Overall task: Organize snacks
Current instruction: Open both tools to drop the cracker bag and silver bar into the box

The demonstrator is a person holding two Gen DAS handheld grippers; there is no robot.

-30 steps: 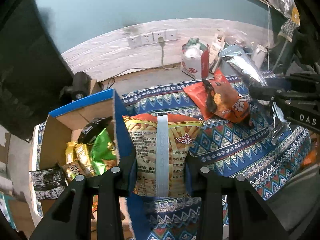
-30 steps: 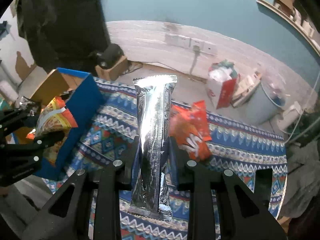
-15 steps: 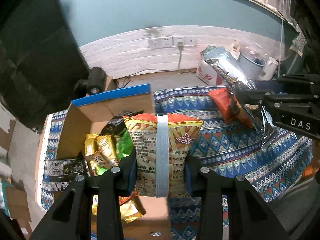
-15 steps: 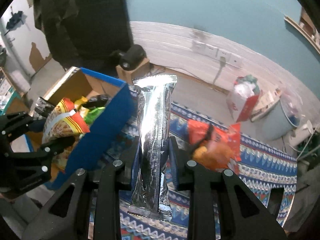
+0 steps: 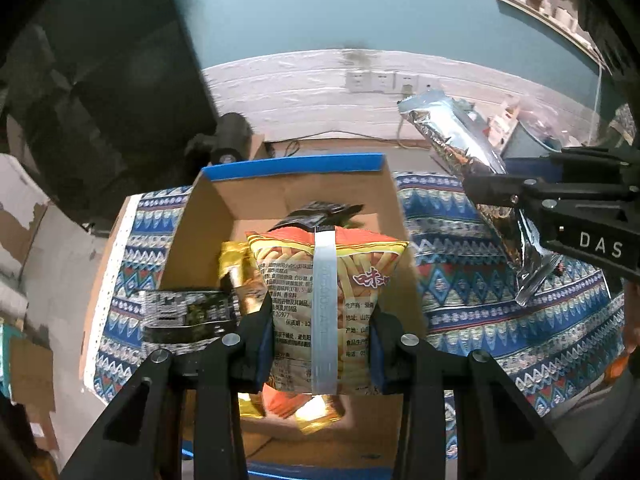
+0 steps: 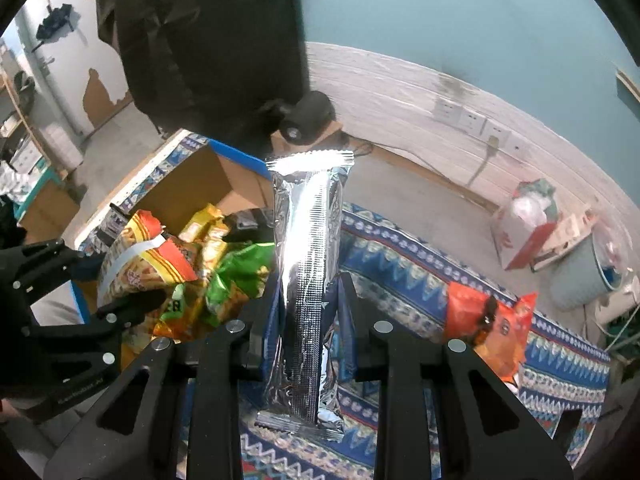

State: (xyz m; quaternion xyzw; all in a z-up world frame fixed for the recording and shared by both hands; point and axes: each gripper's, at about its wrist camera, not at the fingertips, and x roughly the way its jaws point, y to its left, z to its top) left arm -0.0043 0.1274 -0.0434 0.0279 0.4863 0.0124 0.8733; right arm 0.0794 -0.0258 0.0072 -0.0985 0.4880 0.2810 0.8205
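My left gripper (image 5: 322, 322) is shut on an orange-yellow fries bag (image 5: 324, 292) and holds it over the open cardboard box (image 5: 292, 192), which holds several snack packs. My right gripper (image 6: 306, 308) is shut on a long silver foil pack (image 6: 308, 264), held upright beside the box's right wall. In the left wrist view the silver pack (image 5: 472, 172) and the right gripper (image 5: 520, 200) hang to the right of the box. In the right wrist view the left gripper (image 6: 100, 280) with the fries bag (image 6: 140, 260) is over the box (image 6: 188, 184).
An orange snack bag (image 6: 488, 328) lies on the blue patterned cloth (image 6: 400, 272) to the right. A black camera (image 5: 228, 140) sits behind the box. A red-white bag (image 6: 524, 224) and a grey bin (image 6: 580, 276) stand on the floor by the wall.
Both grippers have moved left with their packs. The left one now holds the fries bag over the box's inside; the silver pack has come up to the box's right wall.
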